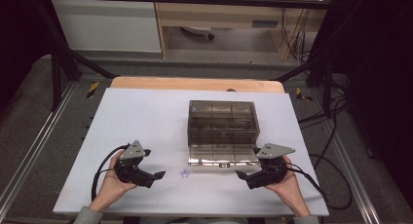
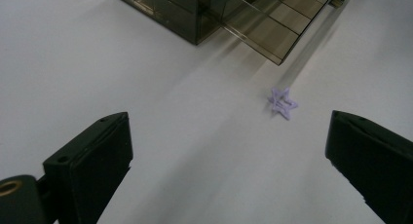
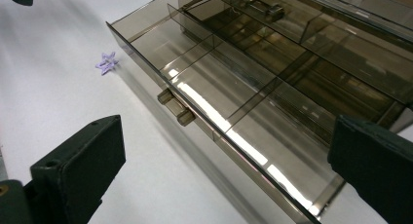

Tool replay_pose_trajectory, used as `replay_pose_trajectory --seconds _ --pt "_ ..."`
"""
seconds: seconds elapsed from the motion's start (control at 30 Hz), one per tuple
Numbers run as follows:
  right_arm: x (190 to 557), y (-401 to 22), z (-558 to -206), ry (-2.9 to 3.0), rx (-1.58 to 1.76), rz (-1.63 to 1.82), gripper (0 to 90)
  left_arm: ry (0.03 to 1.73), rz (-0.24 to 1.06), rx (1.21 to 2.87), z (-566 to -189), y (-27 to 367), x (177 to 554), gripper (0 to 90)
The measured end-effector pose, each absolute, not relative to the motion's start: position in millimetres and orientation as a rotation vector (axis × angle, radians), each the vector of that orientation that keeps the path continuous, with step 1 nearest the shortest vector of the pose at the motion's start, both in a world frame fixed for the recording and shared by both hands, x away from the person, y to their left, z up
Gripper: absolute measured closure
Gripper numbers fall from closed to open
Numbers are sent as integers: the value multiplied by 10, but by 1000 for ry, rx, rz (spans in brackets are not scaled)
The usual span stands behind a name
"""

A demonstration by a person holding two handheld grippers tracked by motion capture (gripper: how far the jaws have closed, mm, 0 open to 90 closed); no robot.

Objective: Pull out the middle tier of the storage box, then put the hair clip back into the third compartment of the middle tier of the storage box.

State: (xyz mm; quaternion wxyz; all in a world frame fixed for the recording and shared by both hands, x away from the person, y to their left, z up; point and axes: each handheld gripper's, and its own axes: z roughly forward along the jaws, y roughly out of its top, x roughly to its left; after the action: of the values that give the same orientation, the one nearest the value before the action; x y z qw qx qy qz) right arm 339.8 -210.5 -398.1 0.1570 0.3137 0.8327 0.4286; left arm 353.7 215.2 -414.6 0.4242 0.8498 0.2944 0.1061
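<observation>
High view: white tabletop over grey floor; left gripper and right gripper both spread, empty; purple star between them. Left gripper view: star ahead, right of centre. Right gripper view: smoky box cut off by the frame.

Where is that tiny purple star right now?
The small purple star-shaped piece lies on the white table, just before the smoky clear plastic box's open lid, between both tongs.
</observation>
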Motion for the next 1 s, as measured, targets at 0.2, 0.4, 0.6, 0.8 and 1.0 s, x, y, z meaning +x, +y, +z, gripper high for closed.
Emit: replay_pose_trajectory --seconds 0.2,0.4,0.6,0.8,1.0 --pt "3378 -2152 -3959 2355 919 1253 10 733 253 2125 -4146 2104 3543 29" --pt "3360 -2203 -3982 2339 951 1245 8 725 245 2125 -4133 2048 3560 31" --pt "3341 -2294 -4016 2312 998 1241 7 728 232 2139 -4153 1974 3581 33" --pt "3321 -2362 -4048 2298 1031 1243 7 722 214 2152 -4162 1906 3597 37" --pt "3333 -2388 -4069 2298 1051 1245 7 727 199 2160 -4158 1862 3602 46"
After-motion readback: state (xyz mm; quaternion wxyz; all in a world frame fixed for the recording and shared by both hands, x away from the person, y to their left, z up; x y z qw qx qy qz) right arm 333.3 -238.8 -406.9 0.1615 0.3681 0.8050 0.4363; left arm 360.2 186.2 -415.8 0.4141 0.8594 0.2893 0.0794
